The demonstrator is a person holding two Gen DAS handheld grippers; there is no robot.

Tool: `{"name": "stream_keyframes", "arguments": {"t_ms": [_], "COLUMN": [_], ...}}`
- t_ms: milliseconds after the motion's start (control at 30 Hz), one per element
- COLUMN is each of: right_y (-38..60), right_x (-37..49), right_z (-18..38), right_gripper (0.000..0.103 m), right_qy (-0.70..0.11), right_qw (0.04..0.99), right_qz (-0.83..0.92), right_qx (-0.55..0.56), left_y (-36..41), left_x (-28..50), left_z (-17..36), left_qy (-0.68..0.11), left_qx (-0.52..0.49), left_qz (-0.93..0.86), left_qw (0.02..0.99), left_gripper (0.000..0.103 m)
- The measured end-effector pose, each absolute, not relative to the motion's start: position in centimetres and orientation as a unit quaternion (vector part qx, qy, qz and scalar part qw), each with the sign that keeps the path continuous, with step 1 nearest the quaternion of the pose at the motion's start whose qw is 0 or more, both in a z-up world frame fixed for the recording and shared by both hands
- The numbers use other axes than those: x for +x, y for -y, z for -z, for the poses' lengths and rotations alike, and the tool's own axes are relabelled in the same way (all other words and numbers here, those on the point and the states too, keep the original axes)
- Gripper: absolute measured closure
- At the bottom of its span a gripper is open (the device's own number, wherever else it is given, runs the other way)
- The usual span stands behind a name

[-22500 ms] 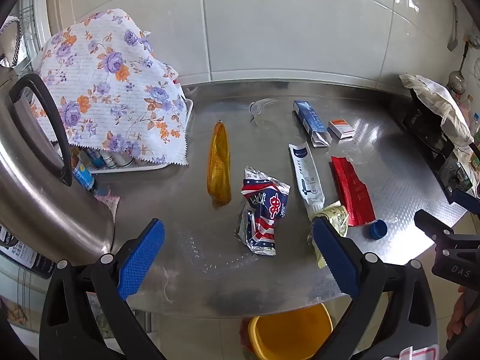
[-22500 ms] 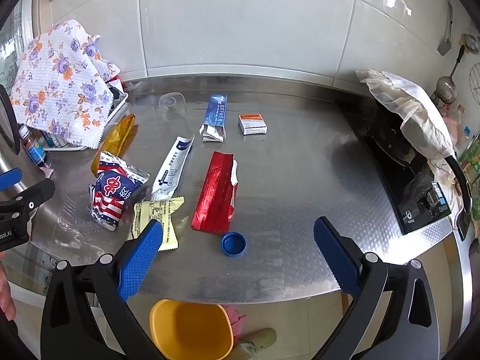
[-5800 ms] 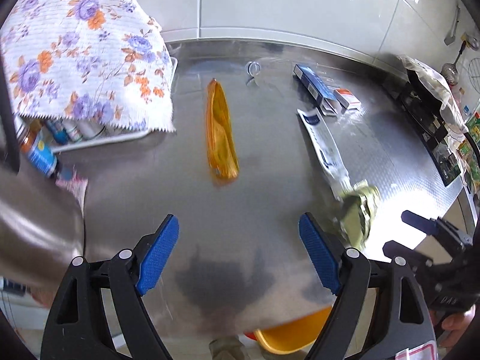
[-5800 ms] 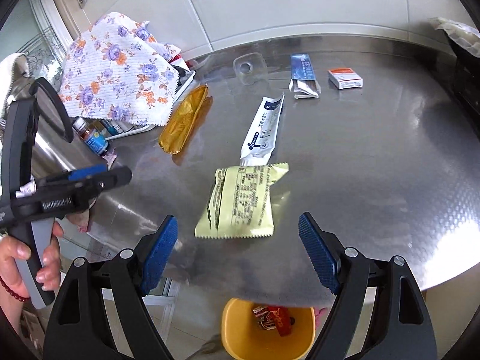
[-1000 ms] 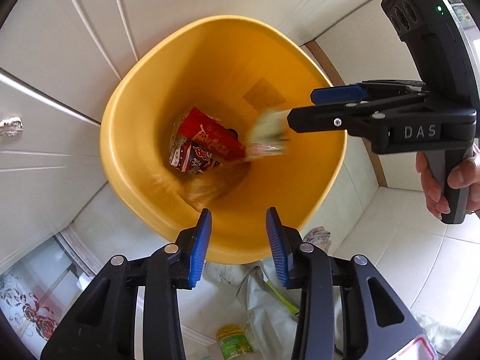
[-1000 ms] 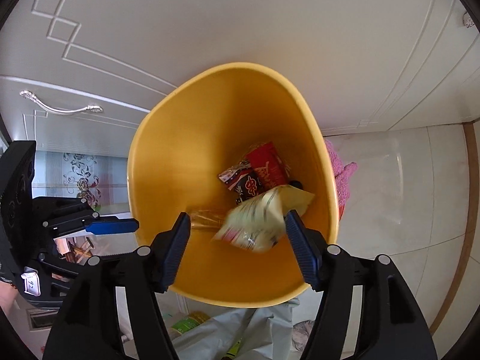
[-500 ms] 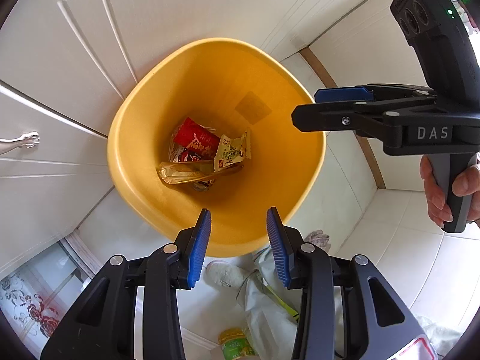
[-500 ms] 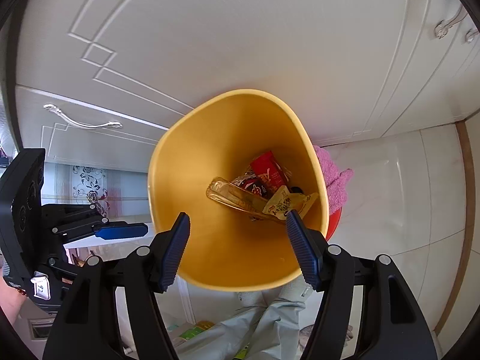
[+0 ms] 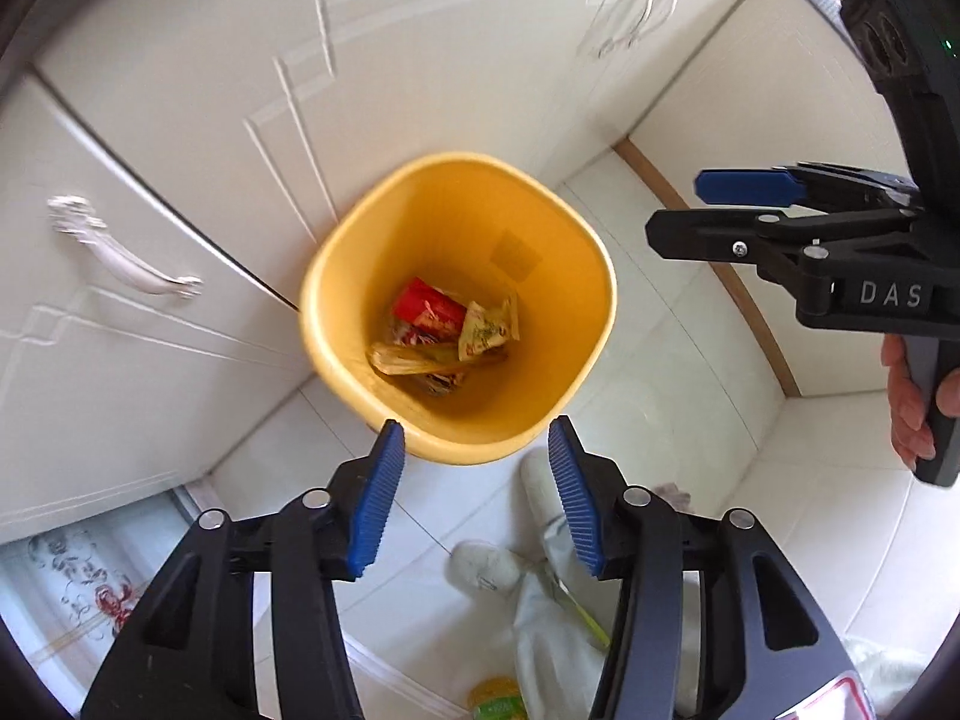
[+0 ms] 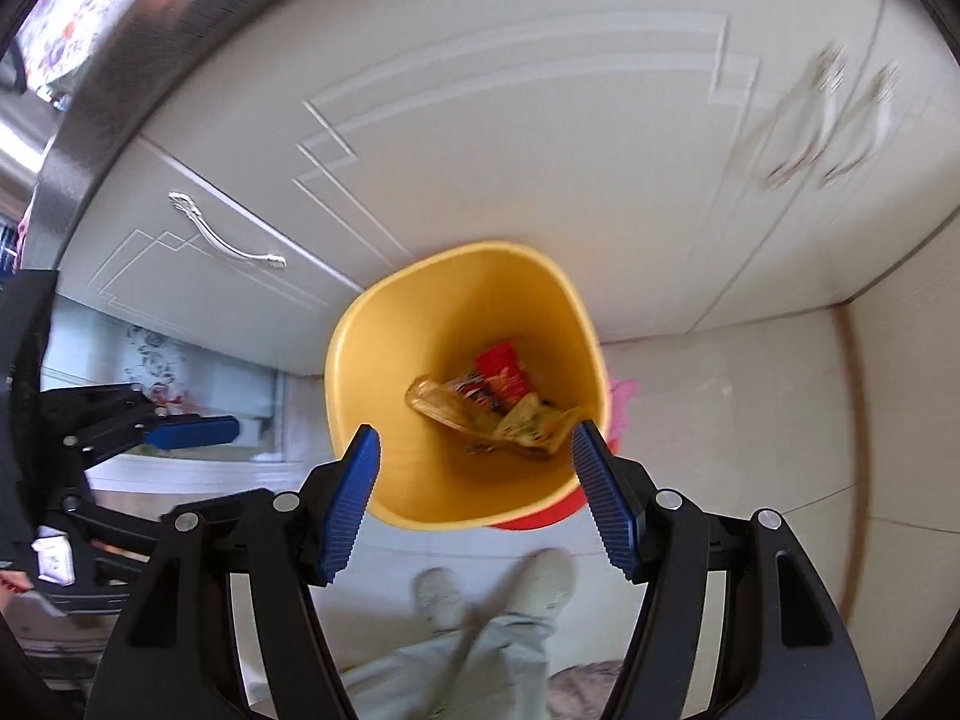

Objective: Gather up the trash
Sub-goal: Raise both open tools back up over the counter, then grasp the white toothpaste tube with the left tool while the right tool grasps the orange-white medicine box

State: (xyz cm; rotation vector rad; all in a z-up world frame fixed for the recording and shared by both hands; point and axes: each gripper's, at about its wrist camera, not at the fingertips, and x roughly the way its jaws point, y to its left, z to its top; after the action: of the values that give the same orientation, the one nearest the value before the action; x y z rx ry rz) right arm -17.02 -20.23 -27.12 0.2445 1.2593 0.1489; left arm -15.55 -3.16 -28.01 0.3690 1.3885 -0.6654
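Several wrappers (image 9: 447, 333), a red packet and a yellow-green one among them, are seen lying at the bottom of the yellow bin (image 9: 354, 276), which stands on the floor against the white cabinet doors (image 10: 480, 138). The left gripper (image 9: 474, 492) and the right gripper (image 10: 474, 495) are both held above the bin with jaws spread and nothing between them. Part of the collecting is thus judged done; what is left cannot be told, since only a blurred edge of the bench (image 10: 150, 18) is shown.
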Motion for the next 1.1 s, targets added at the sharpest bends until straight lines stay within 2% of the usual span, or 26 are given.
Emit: {"name": "stream_keyframes", "arguments": {"t_ms": [300, 567, 767, 1100], "right_y": [19.9, 21.3, 22.2, 26.4], "right_x": [-20.0, -19.7, -16.1, -4.8], "right_z": [17.7, 9.7, 6.6, 5.3], "right_gripper": [0.036, 0.031, 0.031, 0.031], "right_qy": [-0.522, -0.45, -0.42, -0.405], "right_qw": [0.847, 0.886, 0.902, 0.91], "right_qz": [-0.028, -0.01, -0.011, -0.06], "right_qx": [0.098, 0.109, 0.102, 0.071], "left_y": [2.0, 0.6, 0.1, 2.4], "left_x": [-18.3, -16.3, -12.5, -3.9], "left_z": [19.5, 12.4, 9.6, 8.7], "left_qy": [-0.559, -0.507, -0.49, -0.489], "left_qx": [0.162, 0.119, 0.085, 0.008], "left_qz": [0.265, 0.237, 0.212, 0.165], "left_qw": [0.769, 0.82, 0.841, 0.856], "left_gripper": [0.048, 0.044, 0.042, 0.039]}}
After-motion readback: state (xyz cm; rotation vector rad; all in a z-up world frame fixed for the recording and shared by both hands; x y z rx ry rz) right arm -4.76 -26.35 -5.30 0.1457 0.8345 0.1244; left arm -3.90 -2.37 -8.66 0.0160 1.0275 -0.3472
